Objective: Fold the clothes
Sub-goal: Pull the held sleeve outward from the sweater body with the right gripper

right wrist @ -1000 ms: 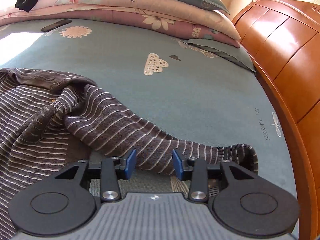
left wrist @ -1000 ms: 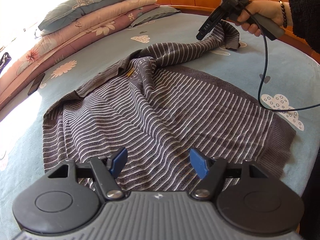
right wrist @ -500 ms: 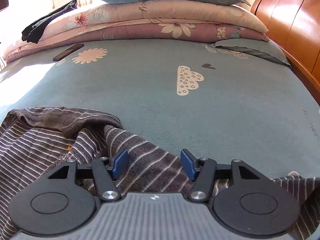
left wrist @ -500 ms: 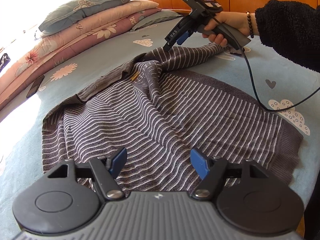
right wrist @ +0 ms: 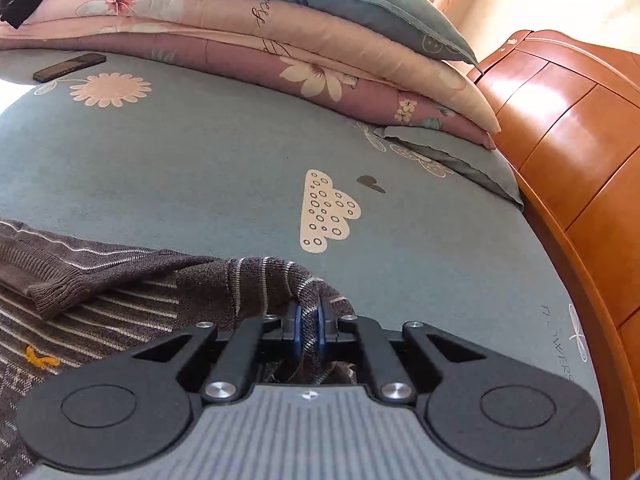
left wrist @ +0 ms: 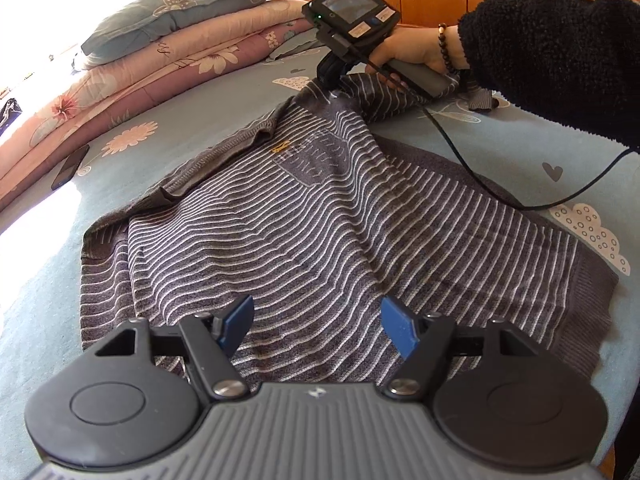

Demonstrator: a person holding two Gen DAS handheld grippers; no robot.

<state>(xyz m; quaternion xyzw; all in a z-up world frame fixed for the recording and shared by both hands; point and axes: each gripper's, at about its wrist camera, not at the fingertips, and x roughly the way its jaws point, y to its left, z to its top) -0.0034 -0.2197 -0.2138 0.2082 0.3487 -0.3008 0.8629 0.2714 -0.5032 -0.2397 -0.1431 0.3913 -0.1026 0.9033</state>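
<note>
On bed [right wrist: 180, 168] | right gripper [right wrist: 308, 328] pinching sweater [left wrist: 320, 232] | left gripper [left wrist: 318, 322] wide | phone [right wrist: 70, 67] apart

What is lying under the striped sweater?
The striped sweater lies on the blue bedsheet, which shows all around it. Whatever sits directly beneath the knit is covered. The right gripper, jaws just closing, pinches a fold near its shoulder.

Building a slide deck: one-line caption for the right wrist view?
Right gripper pinches the striped sweater's shoulder fold on the blue bedsheet.
</note>
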